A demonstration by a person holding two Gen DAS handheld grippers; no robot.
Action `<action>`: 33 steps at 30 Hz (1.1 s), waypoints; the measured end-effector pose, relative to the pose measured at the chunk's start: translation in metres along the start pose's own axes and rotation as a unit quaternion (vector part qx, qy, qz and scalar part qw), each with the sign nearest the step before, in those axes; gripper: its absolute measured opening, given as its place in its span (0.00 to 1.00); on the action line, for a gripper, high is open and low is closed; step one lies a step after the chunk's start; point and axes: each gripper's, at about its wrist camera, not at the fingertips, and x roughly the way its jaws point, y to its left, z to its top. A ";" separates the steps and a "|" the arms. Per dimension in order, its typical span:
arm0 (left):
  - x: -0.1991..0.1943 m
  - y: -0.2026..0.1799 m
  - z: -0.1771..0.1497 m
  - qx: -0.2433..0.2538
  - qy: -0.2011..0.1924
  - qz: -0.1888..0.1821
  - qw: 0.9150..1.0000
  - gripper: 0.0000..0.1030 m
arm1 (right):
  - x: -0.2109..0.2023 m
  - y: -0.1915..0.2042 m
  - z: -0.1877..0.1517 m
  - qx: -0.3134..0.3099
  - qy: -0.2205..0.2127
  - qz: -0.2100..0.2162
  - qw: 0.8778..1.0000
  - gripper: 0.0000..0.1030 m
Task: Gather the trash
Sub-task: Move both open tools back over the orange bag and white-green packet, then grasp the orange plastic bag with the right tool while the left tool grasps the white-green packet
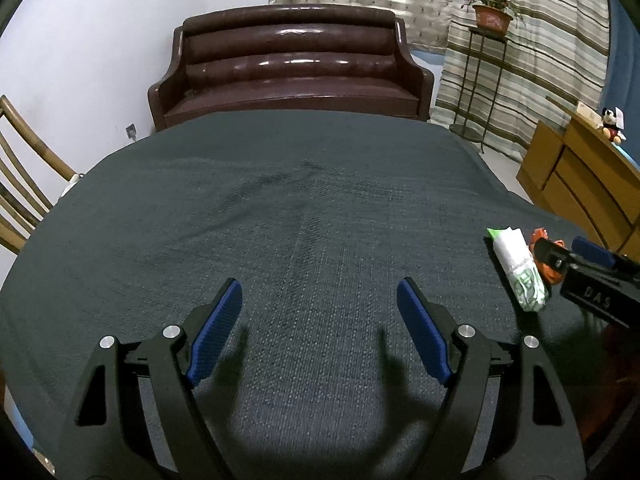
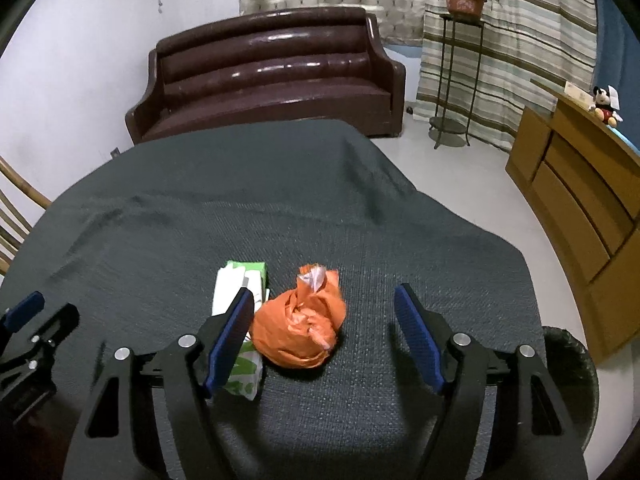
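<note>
A crumpled orange plastic bag [image 2: 304,326] lies on the dark cloth-covered table [image 2: 240,208]. A white and green wrapper [image 2: 240,300] lies just left of it, touching it. My right gripper [image 2: 324,300] is open, with the orange bag between its fingers and the left finger over the wrapper. In the left wrist view the wrapper [image 1: 518,268] and a bit of the orange bag [image 1: 540,236] lie at the right, with the right gripper [image 1: 560,254] over them. My left gripper [image 1: 320,292] is open and empty above bare cloth.
A dark round bin [image 2: 576,364] stands below the table's right edge. A brown leather sofa [image 2: 272,76] is behind the table. A wooden cabinet [image 2: 580,184] with a plush toy stands at the right, a plant stand [image 2: 460,60] by the curtains, a wooden chair [image 1: 20,184] at the left.
</note>
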 end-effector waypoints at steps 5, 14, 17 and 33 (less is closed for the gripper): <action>0.003 0.003 -0.003 0.000 0.003 -0.006 1.000 0.76 | 0.003 -0.004 -0.001 0.010 0.010 0.006 1.000 0.57; 0.003 -0.010 -0.004 0.008 0.007 -0.023 1.000 0.76 | 0.006 -0.005 -0.011 0.019 0.033 0.020 0.999 0.42; 0.003 -0.020 -0.002 0.014 0.007 -0.029 0.999 0.76 | 0.001 -0.008 -0.011 0.017 0.024 0.016 0.999 0.42; 0.004 -0.090 0.006 0.050 0.001 -0.073 0.996 0.76 | -0.019 -0.046 -0.013 0.027 -0.004 -0.012 1.000 0.42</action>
